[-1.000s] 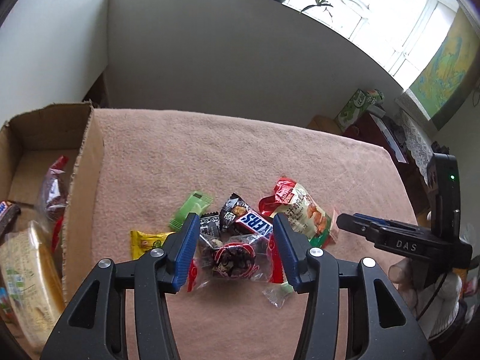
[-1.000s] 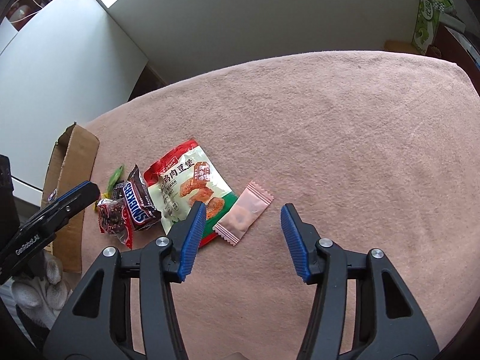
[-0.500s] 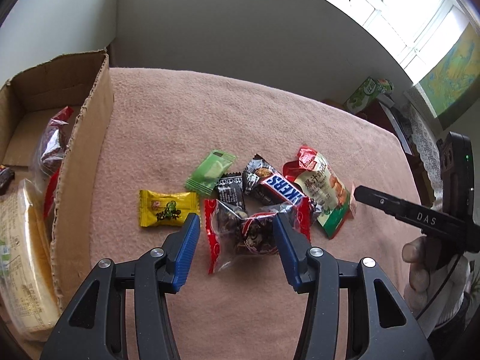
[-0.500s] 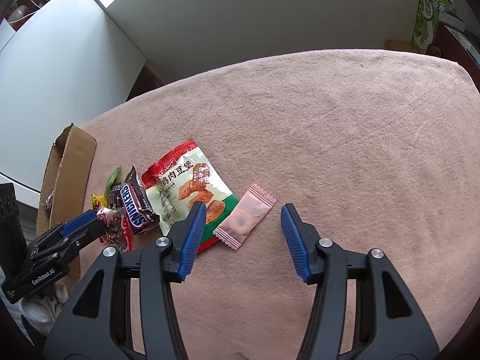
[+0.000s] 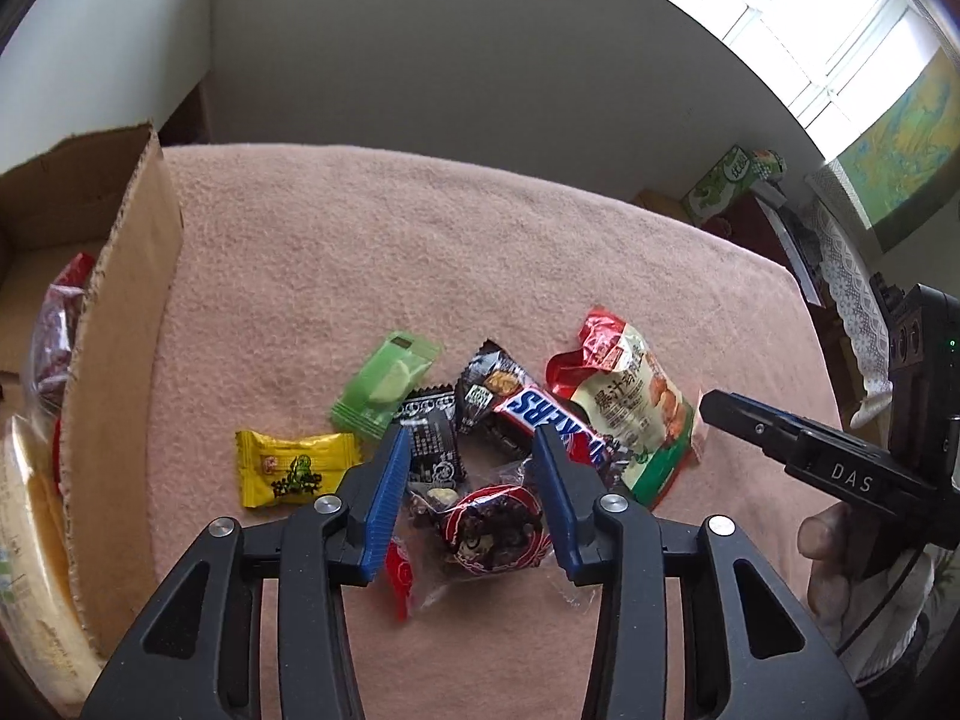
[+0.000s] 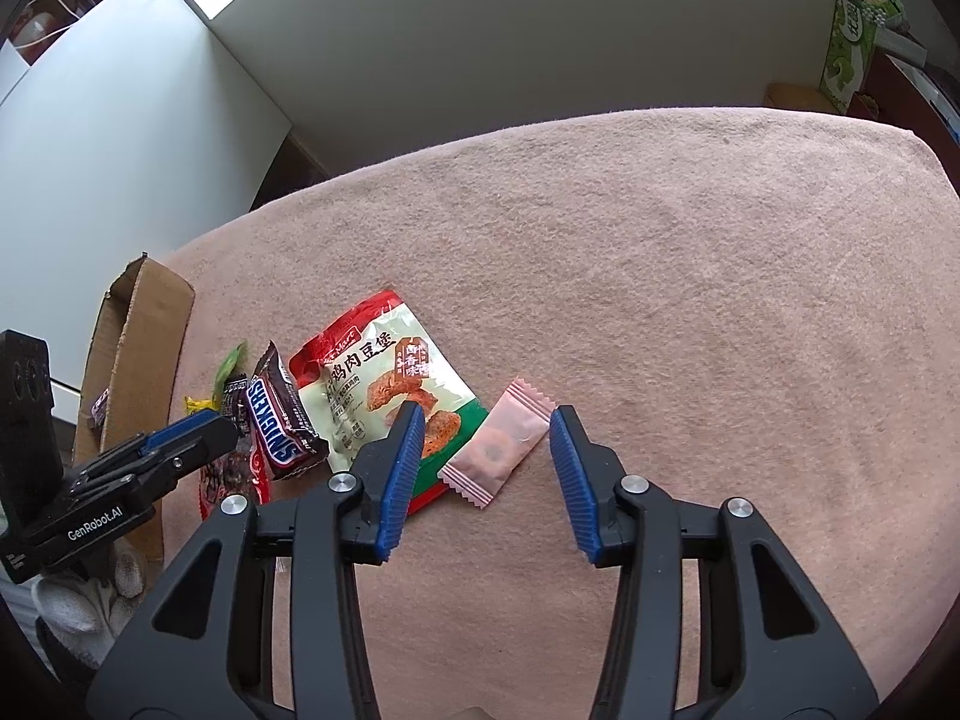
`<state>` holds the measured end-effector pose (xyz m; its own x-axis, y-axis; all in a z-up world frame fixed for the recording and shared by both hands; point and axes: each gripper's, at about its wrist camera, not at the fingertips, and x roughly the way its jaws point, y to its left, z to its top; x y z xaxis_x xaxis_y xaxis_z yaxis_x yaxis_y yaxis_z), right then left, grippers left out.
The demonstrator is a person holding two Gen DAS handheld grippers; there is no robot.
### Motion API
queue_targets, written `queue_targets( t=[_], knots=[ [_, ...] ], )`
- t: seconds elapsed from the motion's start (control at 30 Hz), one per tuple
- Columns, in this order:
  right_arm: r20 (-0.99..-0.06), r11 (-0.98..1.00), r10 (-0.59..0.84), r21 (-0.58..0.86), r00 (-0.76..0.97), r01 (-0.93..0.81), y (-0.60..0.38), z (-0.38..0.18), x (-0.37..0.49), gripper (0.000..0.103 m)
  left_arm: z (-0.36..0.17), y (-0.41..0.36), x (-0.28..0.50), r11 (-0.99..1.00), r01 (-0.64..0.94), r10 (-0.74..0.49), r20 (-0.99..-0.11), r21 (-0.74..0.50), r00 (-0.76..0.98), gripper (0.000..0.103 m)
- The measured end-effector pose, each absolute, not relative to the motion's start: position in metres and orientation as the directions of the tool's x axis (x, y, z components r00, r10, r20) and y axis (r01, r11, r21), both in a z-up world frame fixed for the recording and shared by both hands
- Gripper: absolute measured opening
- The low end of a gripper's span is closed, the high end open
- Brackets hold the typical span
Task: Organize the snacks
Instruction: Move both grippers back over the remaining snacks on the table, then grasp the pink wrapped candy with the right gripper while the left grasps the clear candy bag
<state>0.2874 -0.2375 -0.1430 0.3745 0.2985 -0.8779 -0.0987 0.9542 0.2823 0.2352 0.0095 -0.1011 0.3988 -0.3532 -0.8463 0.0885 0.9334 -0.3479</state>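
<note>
Left wrist view: a cardboard box [image 5: 129, 276] is standing at the far left edge of the pink-covered surface [image 5: 420, 240], already holding several packets, so it is judged to be the collection point for the snacks. To its right, loose items are lying in a cluster: a yellow candy [image 5: 294, 468], a green candy [image 5: 387, 384], a small black packet [image 5: 432, 444], a Snickers bar [image 5: 552, 426] and a red-and-white snack bag [image 5: 630, 402]. The left claw [image 5: 471, 495] is hanging over this cluster with its jaws moderately wide and holding nothing. A clear red-trimmed packet [image 5: 486, 531] is lying between the two blue fingers, slightly toward the camera from the tips; whether the pads are touching it cannot be told. This is judged to be the next item for pickup.

Right wrist view: the right claw [image 6: 483, 459] is hovering with its jaws spread wide and empty. A pink wrapped candy [image 6: 498, 444] is lying flat on the surface between the fingertips, nearer the left-hand finger, its lower end just beside the corner of the snack bag. The cloth to the right is carrying nothing in view.
</note>
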Motion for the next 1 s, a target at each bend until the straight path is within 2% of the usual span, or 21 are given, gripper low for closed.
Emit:
queue_targets(
  t=[0.2, 0.33, 0.4, 0.5, 0.57, 0.7, 0.8, 1.0],
  knots=[
    [-0.879, 0.952, 0.305, 0.29, 0.366, -0.098, -0.237, -0.146, 0.287, 0.047, -0.102, 0.022, 0.213, 0.92, 0.068, -0.381, -0.837, -0.387, 0.393, 0.04],
    [-0.885, 0.955, 0.295, 0.284, 0.36, -0.084, -0.236, -0.151, 0.29, 0.047, -0.097, 0.023, 0.199, 0.917, 0.105, -0.392, -0.83, -0.384, 0.397, 0.045],
    [-0.89, 0.959, 0.283, 0.271, 0.359, -0.084, -0.233, -0.152, 0.292, 0.047, -0.093, 0.02, 0.189, 0.924, 0.137, -0.38, -0.828, -0.356, 0.413, 0.055],
    [-0.897, 0.967, 0.256, 0.241, 0.359, -0.088, -0.227, -0.153, 0.296, 0.046, -0.09, 0.013, 0.185, 0.931, 0.199, -0.362, -0.831, -0.305, 0.422, 0.063],
    [-0.906, 0.973, 0.23, 0.205, 0.356, -0.107, -0.222, -0.154, 0.296, 0.046, -0.09, 0.007, 0.181, 0.945, 0.228, -0.315, -0.84, -0.235, 0.441, 0.063],
    [-0.924, 0.982, 0.15, 0.098, 0.352, -0.161, -0.213, -0.154, 0.295, 0.037, -0.097, -0.006, 0.18, 0.954, 0.268, -0.246, -0.859, -0.133, 0.449, 0.063],
    [-0.931, 0.985, 0.094, 0.034, 0.353, -0.172, -0.216, -0.154, 0.292, 0.036, -0.103, -0.012, 0.179, 0.955, 0.287, -0.202, -0.864, -0.07, 0.462, 0.063],
    [-0.932, 0.982, 0.076, 0.008, 0.356, -0.19, -0.226, -0.154, 0.288, 0.035, -0.11, -0.022, 0.185, 0.958, 0.281, -0.191, -0.865, -0.061, 0.463, 0.063]
  ],
)
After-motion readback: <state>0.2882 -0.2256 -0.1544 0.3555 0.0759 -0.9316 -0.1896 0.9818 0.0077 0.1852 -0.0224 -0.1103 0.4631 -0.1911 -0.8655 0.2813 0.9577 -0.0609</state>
